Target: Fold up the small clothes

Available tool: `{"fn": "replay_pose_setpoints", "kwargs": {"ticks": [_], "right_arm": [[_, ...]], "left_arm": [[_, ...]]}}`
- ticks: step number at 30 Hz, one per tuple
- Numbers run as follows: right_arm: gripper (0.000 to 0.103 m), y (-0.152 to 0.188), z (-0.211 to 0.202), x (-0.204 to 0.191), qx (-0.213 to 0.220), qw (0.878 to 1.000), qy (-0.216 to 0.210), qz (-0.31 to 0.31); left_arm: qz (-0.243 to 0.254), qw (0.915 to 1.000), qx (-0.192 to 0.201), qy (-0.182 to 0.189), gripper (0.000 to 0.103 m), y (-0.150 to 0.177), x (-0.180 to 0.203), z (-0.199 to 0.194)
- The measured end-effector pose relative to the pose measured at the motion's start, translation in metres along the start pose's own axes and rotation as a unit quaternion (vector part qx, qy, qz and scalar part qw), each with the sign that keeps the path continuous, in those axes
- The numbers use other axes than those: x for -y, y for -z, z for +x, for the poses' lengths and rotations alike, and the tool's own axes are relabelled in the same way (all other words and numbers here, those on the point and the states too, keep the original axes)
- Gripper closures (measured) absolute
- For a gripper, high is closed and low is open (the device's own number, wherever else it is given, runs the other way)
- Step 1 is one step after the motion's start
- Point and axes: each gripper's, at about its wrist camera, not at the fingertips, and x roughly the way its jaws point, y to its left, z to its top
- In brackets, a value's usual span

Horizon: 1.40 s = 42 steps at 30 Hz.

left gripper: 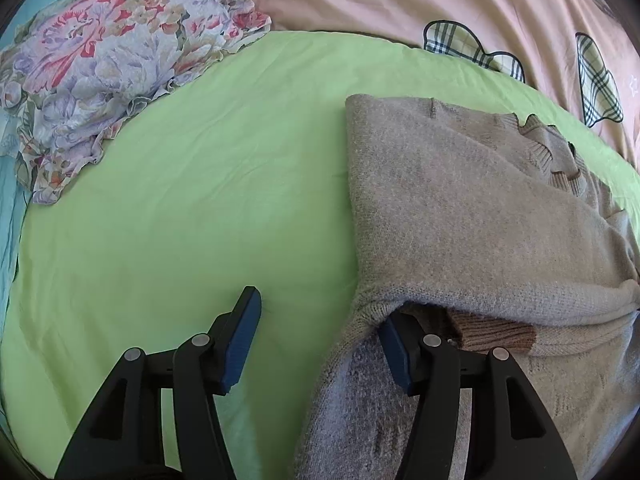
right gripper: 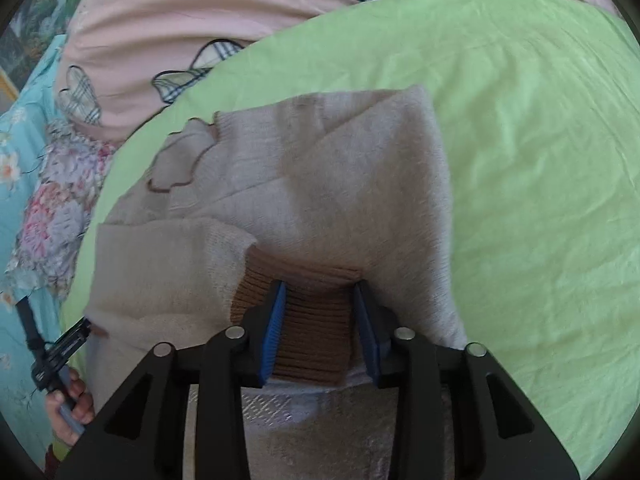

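With the beige knit sweater (right gripper: 320, 184) lying half-folded on the green sheet (right gripper: 520, 120), left tongs (left gripper: 316, 344) open at its 9 o'clock edge, right tongs (right gripper: 320, 332) straddling the brown ribbed cuff (right gripper: 316, 344) apparently unclamped, the sleeve may slip and unfold.

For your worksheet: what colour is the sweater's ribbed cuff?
Brown; the ribbed cuff shows best in the right wrist view.

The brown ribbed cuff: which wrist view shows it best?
The right wrist view. The brown ribbed cuff lies centred between the open fingers of the right gripper, ribs clear. The left wrist view shows only a strip of it under a fold of the beige sweater.
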Motion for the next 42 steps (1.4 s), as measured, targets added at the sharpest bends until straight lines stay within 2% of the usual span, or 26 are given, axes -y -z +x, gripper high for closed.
{"fn": "replay_pose_setpoints", "kwargs": {"ticks": [2,3,6,9,12,14,15,17,19,20,22,25,26,28,29,30,32,34,36,40,42], "right_arm": [[0.098,0.001,-0.012,-0.007,0.023,0.999,0.029,-0.025],[0.099,0.000,-0.027,-0.010,0.053,0.997,0.049,-0.037],[0.099,-0.004,-0.051,-0.007,0.101,0.993,0.060,-0.027],[0.099,0.000,-0.031,-0.009,0.070,0.990,0.107,-0.059],[0.098,0.005,-0.012,0.000,0.037,0.991,0.118,-0.044],[0.093,0.010,-0.022,0.004,0.051,0.993,0.104,-0.016],[0.087,0.012,-0.030,0.004,0.059,0.993,0.103,-0.011],[0.084,0.018,-0.045,-0.004,0.082,0.992,0.099,-0.012],[0.083,0.026,-0.059,-0.014,0.098,0.992,0.074,-0.017],[0.082,0.030,-0.060,-0.021,0.097,0.993,0.059,-0.024],[0.075,0.036,-0.056,-0.035,0.082,0.995,0.038,-0.044],[0.073,0.036,-0.029,-0.048,0.056,0.996,0.031,-0.063],[0.073,0.037,-0.022,-0.048,0.047,0.997,0.034,-0.060],[0.072,0.036,-0.006,-0.035,0.016,0.998,0.053,-0.037],[0.072,0.037,-0.005,-0.030,0.015,0.998,0.057,-0.028],[0.073,0.039,-0.011,-0.023,0.021,0.998,0.053,-0.016],[0.073,0.046,-0.024,-0.018,0.028,0.998,0.058,-0.003],[0.072,0.055,-0.045,-0.017,0.041,0.997,0.059,-0.001],[0.070,0.062,-0.062,-0.015,0.049,0.998,0.047,-0.003],[0.062,0.089,-0.099,-0.019,0.057,0.998,0.030,-0.015],[0.061,0.100,-0.109,-0.019,0.054,0.998,0.020,-0.017]], "left_arm": [[-0.007,1.0000,0.002,-0.003,0.044,0.000,-0.002,-0.001],[-0.011,0.9999,0.003,-0.002,0.044,0.000,-0.003,-0.002],[-0.015,0.9999,0.003,-0.006,0.043,0.000,-0.001,-0.001],[-0.009,0.9999,0.001,-0.013,0.043,0.000,0.001,-0.001],[-0.008,0.9998,-0.016,0.011,0.044,0.001,-0.003,-0.005],[0.006,0.9987,-0.021,0.045,0.044,0.003,-0.006,-0.014],[0.011,0.9980,-0.019,0.060,0.045,0.004,-0.007,-0.019],[0.015,0.9941,-0.011,0.107,0.044,0.000,-0.014,-0.031],[0.004,0.9928,-0.005,0.120,0.038,-0.008,-0.019,-0.033],[-0.005,0.9920,-0.008,0.126,0.031,-0.016,-0.021,-0.029],[-0.008,0.9892,-0.031,0.143,0.028,-0.029,-0.016,-0.011],[-0.005,0.9874,-0.071,0.141,0.033,-0.035,-0.002,0.018],[0.003,0.9889,-0.069,0.132,0.044,-0.035,0.002,0.021],[0.025,0.9921,-0.051,0.112,0.055,-0.033,0.009,0.018],[0.029,0.9926,-0.048,0.108,0.068,-0.032,0.010,0.016],[0.031,0.9932,-0.046,0.102,0.071,-0.031,0.010,0.014],[0.031,0.9944,-0.042,0.092,0.071,-0.027,0.008,0.008],[0.028,0.9939,-0.042,0.098,0.070,-0.021,0.003,-0.004],[0.026,0.9928,-0.041,0.110,0.061,-0.012,-0.002,-0.019],[0.045,0.9906,-0.038,0.124,0.056,0.021,-0.008,-0.055],[0.057,0.9895,-0.038,0.127,0.054,0.044,-0.012,-0.072]]}}
